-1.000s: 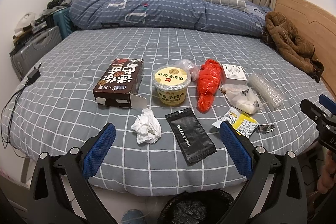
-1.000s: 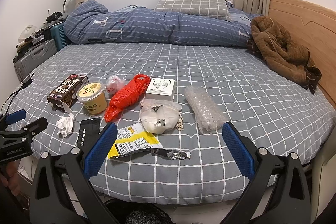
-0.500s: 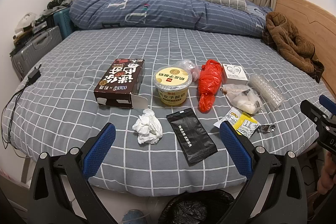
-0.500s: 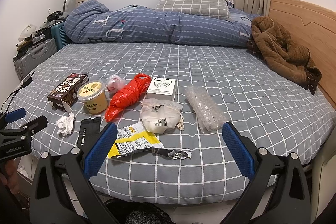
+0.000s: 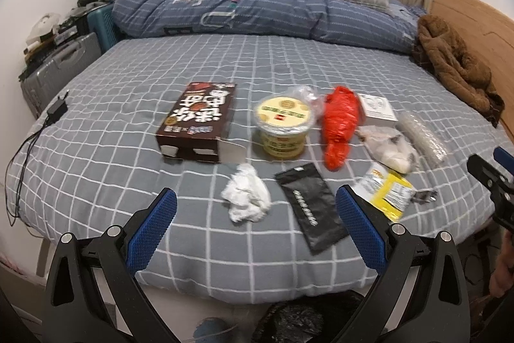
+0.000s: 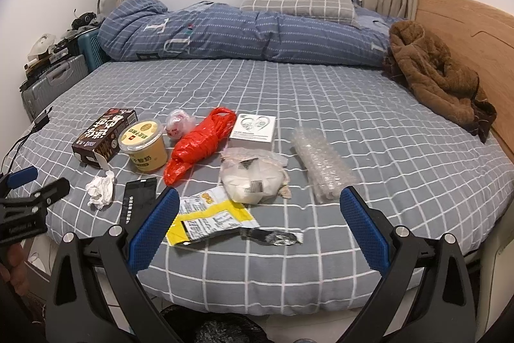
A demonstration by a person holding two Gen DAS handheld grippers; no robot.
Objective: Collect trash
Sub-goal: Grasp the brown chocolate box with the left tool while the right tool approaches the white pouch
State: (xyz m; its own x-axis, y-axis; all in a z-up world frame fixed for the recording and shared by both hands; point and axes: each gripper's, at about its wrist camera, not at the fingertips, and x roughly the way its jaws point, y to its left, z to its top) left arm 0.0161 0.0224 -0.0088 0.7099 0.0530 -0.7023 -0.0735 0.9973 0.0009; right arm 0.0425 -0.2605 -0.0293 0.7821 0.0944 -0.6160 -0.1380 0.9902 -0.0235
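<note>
Trash lies in a row on the grey checked bed (image 5: pixel 128 130): a brown carton (image 5: pixel 199 121), a yellow cup (image 5: pixel 284 126), a red plastic bag (image 5: pixel 340 124), a crumpled tissue (image 5: pixel 245 198), a black sachet (image 5: pixel 310 208) and a yellow wrapper (image 5: pixel 387 192). My left gripper (image 5: pixel 255 211) hangs open above the bed's near edge, tissue and sachet between its fingers' lines. My right gripper (image 6: pixel 258 214) is open too, over the yellow wrapper (image 6: pixel 212 219) and a foil scrap (image 6: pixel 273 237). A white pouch (image 6: pixel 253 179), bubble wrap (image 6: pixel 324 166) and a small white box (image 6: pixel 253 130) lie beyond.
A black bin bag (image 5: pixel 298 320) sits on the floor below the bed edge. A rolled blue duvet (image 6: pixel 241 34), a pillow (image 6: pixel 298 0) and a brown coat (image 6: pixel 437 76) lie at the far side. Suitcases (image 5: pixel 54 69) stand at the left; a charger cable (image 5: pixel 29 137) trails over the edge.
The left gripper has moved forward and slightly left, so the trash now looks larger and lies further right. The right view has barely shifted. Both grippers stay open.
</note>
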